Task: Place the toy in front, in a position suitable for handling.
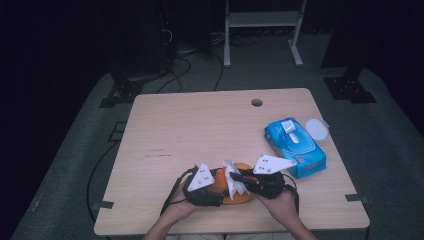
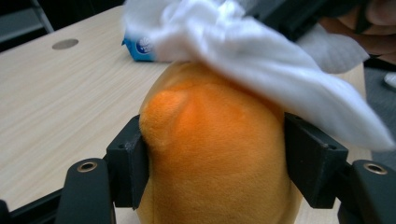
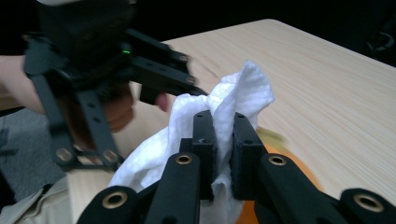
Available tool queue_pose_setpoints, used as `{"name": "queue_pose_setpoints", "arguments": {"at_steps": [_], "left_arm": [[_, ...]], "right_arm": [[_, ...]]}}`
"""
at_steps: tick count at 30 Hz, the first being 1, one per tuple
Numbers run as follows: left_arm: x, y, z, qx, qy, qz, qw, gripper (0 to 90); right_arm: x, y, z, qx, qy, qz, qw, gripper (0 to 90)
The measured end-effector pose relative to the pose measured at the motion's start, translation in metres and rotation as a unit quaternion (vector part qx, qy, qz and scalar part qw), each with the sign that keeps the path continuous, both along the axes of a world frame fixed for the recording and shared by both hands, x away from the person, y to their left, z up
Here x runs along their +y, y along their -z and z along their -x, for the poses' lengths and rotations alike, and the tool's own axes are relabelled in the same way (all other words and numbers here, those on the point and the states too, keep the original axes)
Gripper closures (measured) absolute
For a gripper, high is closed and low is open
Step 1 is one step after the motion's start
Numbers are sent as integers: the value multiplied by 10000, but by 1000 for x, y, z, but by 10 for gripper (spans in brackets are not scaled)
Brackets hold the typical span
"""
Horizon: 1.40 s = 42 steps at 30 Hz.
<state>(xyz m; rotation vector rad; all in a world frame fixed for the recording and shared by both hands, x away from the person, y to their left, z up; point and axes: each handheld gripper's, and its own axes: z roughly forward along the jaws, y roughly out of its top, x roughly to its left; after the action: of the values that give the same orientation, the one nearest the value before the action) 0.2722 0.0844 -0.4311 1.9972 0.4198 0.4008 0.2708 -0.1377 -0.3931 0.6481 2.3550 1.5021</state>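
An orange plush toy [image 1: 241, 198] lies near the table's front edge, between the person's two hands. My left gripper [image 1: 220, 188] comes at it from the left. In the left gripper view both black pads [image 2: 133, 158] press into the sides of the toy [image 2: 215, 140], which bulges between them. A white tissue [image 1: 233, 181] is draped over the top of the toy [image 2: 261, 60]. My right gripper [image 1: 239, 176] reaches in from the right and is shut on a fold of the tissue [image 3: 243, 93], which sticks up between its jaws [image 3: 223, 144]. A bit of orange [image 3: 292, 161] shows underneath.
A blue wipes pack [image 1: 295, 145] with a white flip lid lies to the right of the hands, and a round white lid [image 1: 317, 129] sits at the table's right edge. The wooden table [image 1: 200, 125] has a cable hole [image 1: 256, 102] at the back. A white rack [image 1: 262, 20] stands beyond.
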Motion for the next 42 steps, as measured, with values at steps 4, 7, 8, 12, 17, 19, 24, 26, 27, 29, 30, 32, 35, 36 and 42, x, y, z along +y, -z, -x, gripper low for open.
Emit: {"name": "queue_pose_setpoints", "arguments": {"at_steps": [4,7,8,12,17,19,24,26,27,29,30,32,35,36,42], "left_arm": [[0,0,3,-255,-57,-158,9995,332],[-1,1,3,-321,-45,-172,9993,343],[-2,1,3,-326,-28,-178,9993,343],[1,2,1,94,180,16,9998,264],[7,4,-4,444,83,312,9985,215],[3,3,0,129,-26,209,9997,299],[-3,1,7,-636,-175,-58,9978,378],[-4,2,7,-668,-150,-63,9976,378],[-3,2,6,-660,-124,-56,9977,377],[-3,3,5,-549,-19,-8,9985,348],[-2,3,3,-365,29,95,9993,310],[0,3,-2,12,-70,225,9997,160],[3,8,-7,384,-71,262,9989,120],[2,8,-5,311,-51,208,9993,162],[0,5,4,-304,-24,-61,9995,341]], "right_arm": [[6,-3,1,-165,-64,137,9998,817],[-5,0,-8,6,125,42,9999,817],[-9,1,-10,126,146,-44,9998,818],[-4,2,-5,65,64,43,9999,820],[1,3,-3,80,-52,71,9999,820],[2,2,-2,50,-59,57,10000,820],[0,-2,-2,27,8,-21,10000,821],[-6,-2,-6,73,92,-95,9999,821],[-10,0,-9,128,133,-120,9998,821],[-16,3,-13,289,181,-199,9992,821],[-16,4,-13,284,164,-197,9993,821],[-13,4,-9,201,164,-72,9996,821],[-7,4,-5,123,109,-3,9999,821],[-5,3,-3,119,111,33,9999,820],[6,-2,3,-96,33,149,9998,821]]}}
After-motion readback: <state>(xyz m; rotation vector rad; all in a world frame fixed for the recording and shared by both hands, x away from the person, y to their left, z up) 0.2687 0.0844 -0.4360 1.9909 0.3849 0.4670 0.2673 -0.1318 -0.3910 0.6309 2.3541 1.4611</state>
